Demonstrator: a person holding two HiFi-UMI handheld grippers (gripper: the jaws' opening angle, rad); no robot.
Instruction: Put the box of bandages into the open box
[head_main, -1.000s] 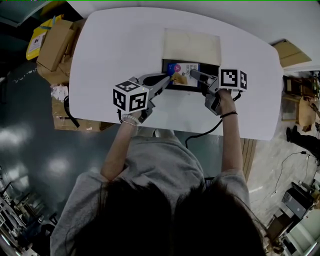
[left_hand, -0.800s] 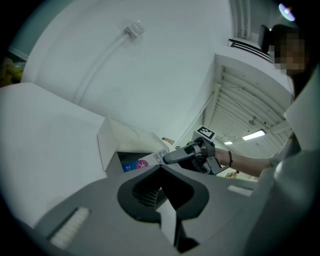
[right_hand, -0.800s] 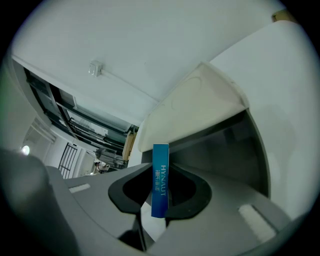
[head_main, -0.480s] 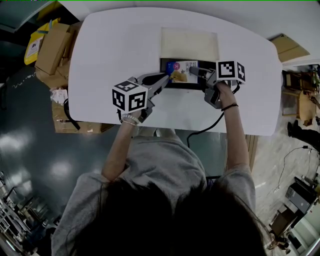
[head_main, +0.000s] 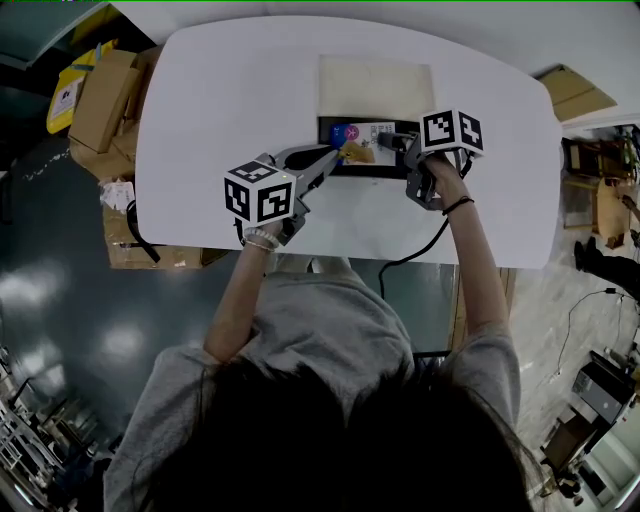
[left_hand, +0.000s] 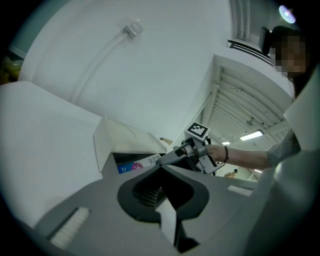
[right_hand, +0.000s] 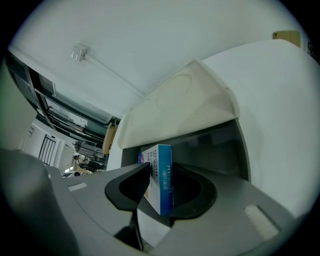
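Placement nearly complete: the box of bandages (right_hand: 161, 176) appears lowered into the open box (head_main: 325, 140), between the jaws of the right gripper (head_main: 398, 142), which have just been opening; withdrawal remains. The left gripper (head_main: 335, 156), jaws together and empty, sits at the near-left rim. Compared with the earlier frame, the right gripper is lower and farther in.

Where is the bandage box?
Head view, centre: the bandage box sits in the open box, between the right tongs, whose jaws have just been opening.
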